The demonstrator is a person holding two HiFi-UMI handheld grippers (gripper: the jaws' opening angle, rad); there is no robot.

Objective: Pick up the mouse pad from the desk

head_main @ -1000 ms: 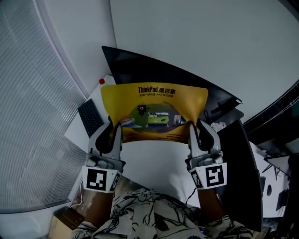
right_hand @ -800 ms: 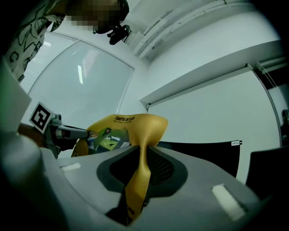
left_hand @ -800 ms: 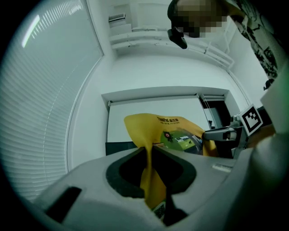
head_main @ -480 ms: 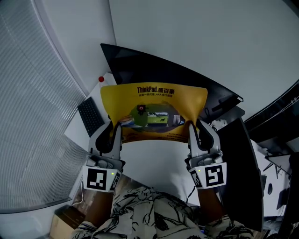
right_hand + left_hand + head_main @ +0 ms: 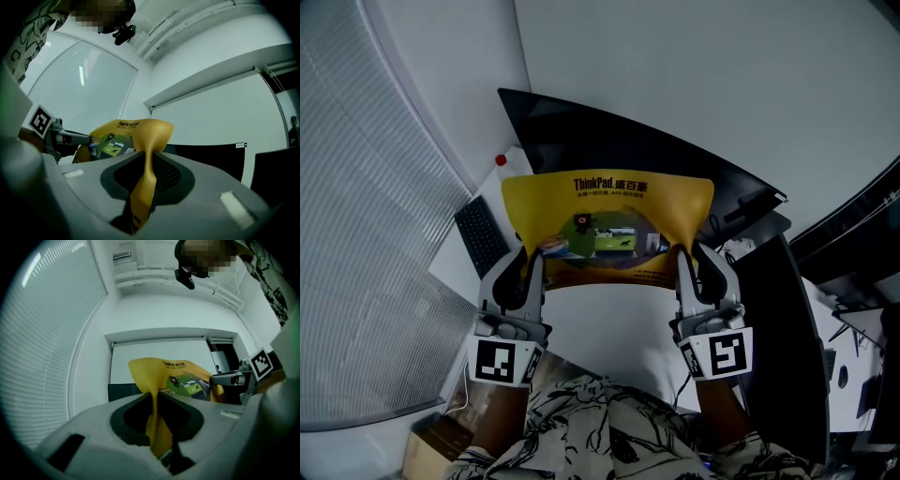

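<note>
While both tools hold as they did a second ago, the left tool (image 5: pixel 525 261) clenched on one near corner of the yellow mouse pad (image 5: pixel 609 220) and the right tool (image 5: pixel 686 255) on the other, the pad has hardly shifted, perhaps a touch higher. It hangs between them above the white desk (image 5: pixel 609 319), so the lift looks done. A keyboard (image 5: pixel 481 234) lies left and a dark monitor (image 5: pixel 619 150) stands beyond; nothing blocks the way.

The grey two-jaw left gripper (image 5: pixel 523 261) and the matching right gripper (image 5: pixel 684 255) are held side by side and level, jaws pointing away from the person. Each has its jaws pressed together on a near corner of the thin yellow mouse pad (image 5: pixel 609 211). The left forearm (image 5: pixel 499 422) and right forearm (image 5: pixel 719 412) reach forward in parallel.
</note>
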